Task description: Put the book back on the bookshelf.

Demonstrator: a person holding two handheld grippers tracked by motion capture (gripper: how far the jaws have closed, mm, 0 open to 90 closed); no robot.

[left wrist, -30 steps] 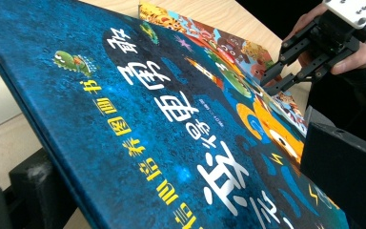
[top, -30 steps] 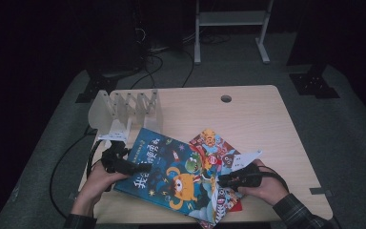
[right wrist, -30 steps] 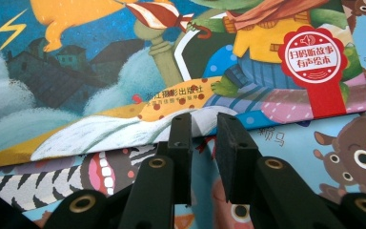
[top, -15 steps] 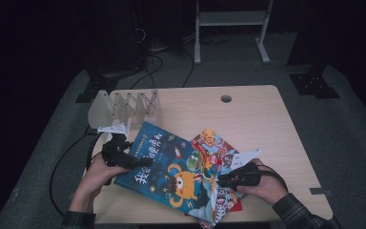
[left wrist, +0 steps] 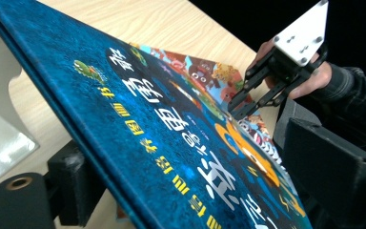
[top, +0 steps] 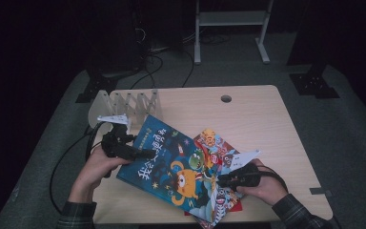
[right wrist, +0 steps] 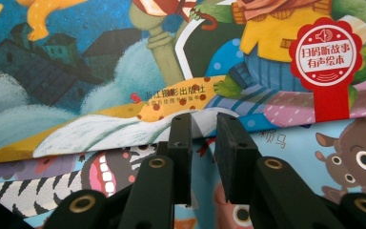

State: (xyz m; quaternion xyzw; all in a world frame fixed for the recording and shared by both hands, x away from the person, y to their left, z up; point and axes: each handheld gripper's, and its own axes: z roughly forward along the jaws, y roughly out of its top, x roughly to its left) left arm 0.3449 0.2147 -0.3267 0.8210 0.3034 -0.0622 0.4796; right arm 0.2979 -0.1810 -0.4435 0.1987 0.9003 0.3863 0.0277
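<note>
In the high view, lower centre, the left gripper (top: 140, 153) pinches the left edge of the blue picture book (top: 171, 169), its jaws having just been closing on it, tilting it above the red picture book (top: 214, 148). In the left gripper view that blue cover slants across the frame between the jaws, with the right gripper (left wrist: 240, 107) at upper right. In the right gripper view the narrow-set jaws rest at the blue book's lower edge, and I cannot tell whether they pinch it.

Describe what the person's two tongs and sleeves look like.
Both tongs, the left tongs and right tongs, are black, with two blocky flat-faced jaws on linkage arms with brass-coloured pivot holes. Each carries a white three-cornered plate with small screw holes on top. A black cable trails from the left one. The sleeves are dark plaid.
</note>
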